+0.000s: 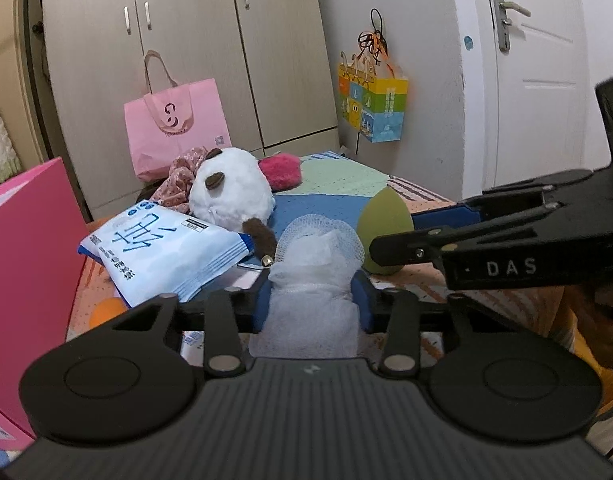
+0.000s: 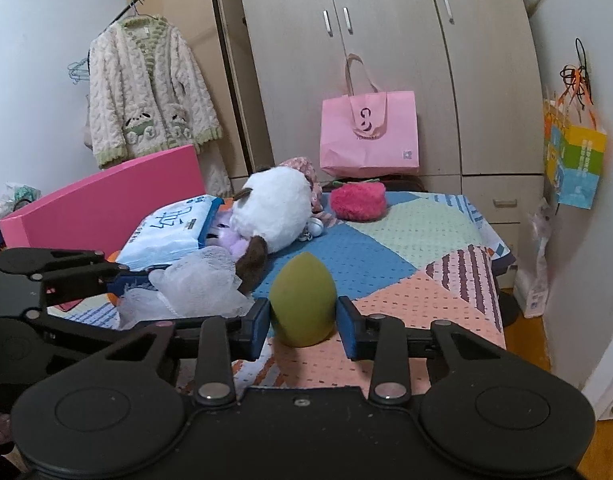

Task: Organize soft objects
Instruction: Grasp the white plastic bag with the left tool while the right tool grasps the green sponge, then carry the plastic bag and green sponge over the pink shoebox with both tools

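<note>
A white mesh bath puff (image 1: 318,248) lies on the patchwork tablecloth (image 1: 330,204), and my left gripper (image 1: 313,300) is shut on its near end, which is pinched between the blue pads. In the right wrist view the puff (image 2: 202,280) bulges out at the left, beside the left gripper's black fingers (image 2: 66,268). A green egg-shaped sponge (image 2: 302,296) stands upright on the cloth, and my right gripper (image 2: 304,330) is shut on its lower half. The left wrist view shows the sponge (image 1: 376,220) with the right gripper's fingers (image 1: 466,236) on it.
Behind the puff lie a white plush toy with brown ears (image 1: 232,194), a blue-and-white tissue pack (image 1: 166,252), floral fabric (image 1: 178,176) and a magenta fluffy pouch (image 2: 358,200). A pink box (image 1: 26,260) stands at the left. A pink bag (image 2: 370,136) leans on the wardrobe. The table edge (image 2: 500,280) drops off at the right.
</note>
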A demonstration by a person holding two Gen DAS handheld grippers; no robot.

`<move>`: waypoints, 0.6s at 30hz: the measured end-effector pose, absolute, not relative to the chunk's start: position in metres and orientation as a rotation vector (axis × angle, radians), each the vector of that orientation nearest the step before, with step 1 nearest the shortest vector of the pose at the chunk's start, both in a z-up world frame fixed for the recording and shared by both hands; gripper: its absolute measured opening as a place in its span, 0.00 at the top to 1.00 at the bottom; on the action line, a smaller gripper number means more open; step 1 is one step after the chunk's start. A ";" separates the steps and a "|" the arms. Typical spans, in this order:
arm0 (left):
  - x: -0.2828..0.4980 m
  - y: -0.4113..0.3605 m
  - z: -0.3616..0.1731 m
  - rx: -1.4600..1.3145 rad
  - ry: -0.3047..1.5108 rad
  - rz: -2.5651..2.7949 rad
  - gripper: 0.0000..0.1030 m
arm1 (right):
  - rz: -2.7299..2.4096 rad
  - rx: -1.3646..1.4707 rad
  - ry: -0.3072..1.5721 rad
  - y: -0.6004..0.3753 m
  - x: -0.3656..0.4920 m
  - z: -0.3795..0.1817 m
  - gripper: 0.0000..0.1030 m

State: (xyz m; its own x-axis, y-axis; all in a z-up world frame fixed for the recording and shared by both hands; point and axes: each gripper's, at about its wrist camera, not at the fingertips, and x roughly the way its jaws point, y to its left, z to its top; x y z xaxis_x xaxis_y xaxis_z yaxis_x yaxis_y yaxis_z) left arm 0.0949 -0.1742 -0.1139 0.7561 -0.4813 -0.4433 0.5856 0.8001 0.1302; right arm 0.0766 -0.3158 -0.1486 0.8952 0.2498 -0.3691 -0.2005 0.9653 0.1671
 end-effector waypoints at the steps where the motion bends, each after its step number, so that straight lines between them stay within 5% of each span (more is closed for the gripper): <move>1: 0.095 -0.173 -0.114 0.255 0.408 -0.589 0.65 | 0.234 0.122 0.396 -0.315 0.076 -0.148 0.61; 18: 0.097 -0.147 -0.100 0.101 0.427 -0.628 0.68 | 0.207 0.134 0.372 -0.313 0.065 -0.146 0.61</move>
State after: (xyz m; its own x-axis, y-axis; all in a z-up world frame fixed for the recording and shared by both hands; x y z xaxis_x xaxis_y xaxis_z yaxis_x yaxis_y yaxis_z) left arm 0.0966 -0.1470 -0.1002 0.7251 -0.5482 -0.4168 0.5892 0.8071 -0.0365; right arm 0.0651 -0.3129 -0.1465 0.9107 0.2253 -0.3463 -0.1760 0.9699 0.1680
